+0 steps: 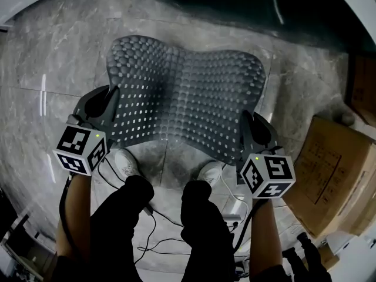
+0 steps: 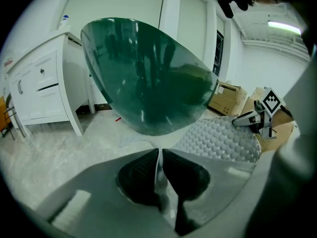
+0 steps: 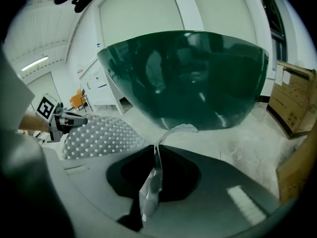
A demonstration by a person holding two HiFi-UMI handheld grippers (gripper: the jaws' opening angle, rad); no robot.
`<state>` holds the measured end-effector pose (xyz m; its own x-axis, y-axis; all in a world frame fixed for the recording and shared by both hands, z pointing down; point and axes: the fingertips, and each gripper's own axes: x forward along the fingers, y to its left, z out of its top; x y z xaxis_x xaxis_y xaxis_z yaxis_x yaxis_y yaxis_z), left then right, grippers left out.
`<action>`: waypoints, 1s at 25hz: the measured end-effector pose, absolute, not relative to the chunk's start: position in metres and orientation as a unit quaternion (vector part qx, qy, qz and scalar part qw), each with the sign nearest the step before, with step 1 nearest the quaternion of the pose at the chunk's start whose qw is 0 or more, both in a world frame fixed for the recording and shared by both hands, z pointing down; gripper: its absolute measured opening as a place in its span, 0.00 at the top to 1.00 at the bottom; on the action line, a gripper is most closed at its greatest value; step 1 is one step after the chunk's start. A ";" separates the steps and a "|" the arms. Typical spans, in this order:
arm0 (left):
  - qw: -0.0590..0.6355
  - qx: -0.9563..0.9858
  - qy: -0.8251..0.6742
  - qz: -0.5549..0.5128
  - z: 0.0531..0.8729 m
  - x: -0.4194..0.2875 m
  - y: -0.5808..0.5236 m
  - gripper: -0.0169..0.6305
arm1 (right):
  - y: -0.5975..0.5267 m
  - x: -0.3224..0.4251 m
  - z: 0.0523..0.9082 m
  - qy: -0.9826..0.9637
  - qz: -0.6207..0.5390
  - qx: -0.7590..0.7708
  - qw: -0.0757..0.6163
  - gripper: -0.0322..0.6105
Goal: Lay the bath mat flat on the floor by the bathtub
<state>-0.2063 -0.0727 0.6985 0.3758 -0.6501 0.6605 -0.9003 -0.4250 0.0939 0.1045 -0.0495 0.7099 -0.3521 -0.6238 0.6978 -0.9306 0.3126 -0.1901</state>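
1. Grey and knobbly, with rows of small pale squares across it, the bath mat (image 1: 185,93) is spread out wide between the two tools, over the floor (image 1: 53,57) in front of the person's shoes (image 1: 124,162).
2. The left tool (image 1: 108,101) is clamped on the mat's near left corner. In the left gripper view its jaws are pressed together on a thin edge of the mat (image 2: 159,175), which stands upright between the dark pads.
3. The right tool (image 1: 249,128) grips the near right corner the same way. In the right gripper view a pale, curling strip of mat edge (image 3: 154,175) is squeezed between the closed jaws.
4. Between the two grips the mat bows upward (each gripper view shows it as a rounded hump beside the other tool). Its near edge is lifted; whether the far edge touches the floor cannot be told.
5. The dark green bathtub (image 1: 247,4) lies just beyond the mat's far edge, and fills the middle of both gripper views.
6. The floor is pale grey marble-patterned tile.
7. A cardboard box (image 1: 332,169) sits to the right of the right tool, and a white cabinet (image 2: 39,83) stands to the left of the tub.
8. Dark cables (image 1: 158,228) trail on the floor between the person's legs (image 1: 123,228).
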 end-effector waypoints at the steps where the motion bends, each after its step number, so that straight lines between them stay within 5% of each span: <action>1: 0.226 0.798 -0.486 0.275 0.701 -0.207 -0.074 0.93 | -0.050 0.105 0.713 -0.767 0.295 0.508 0.259 0.87; 25: 0.212 0.792 -0.503 0.274 0.798 -0.224 -0.082 0.93 | -0.053 0.138 0.809 -0.755 0.290 0.527 0.261 0.87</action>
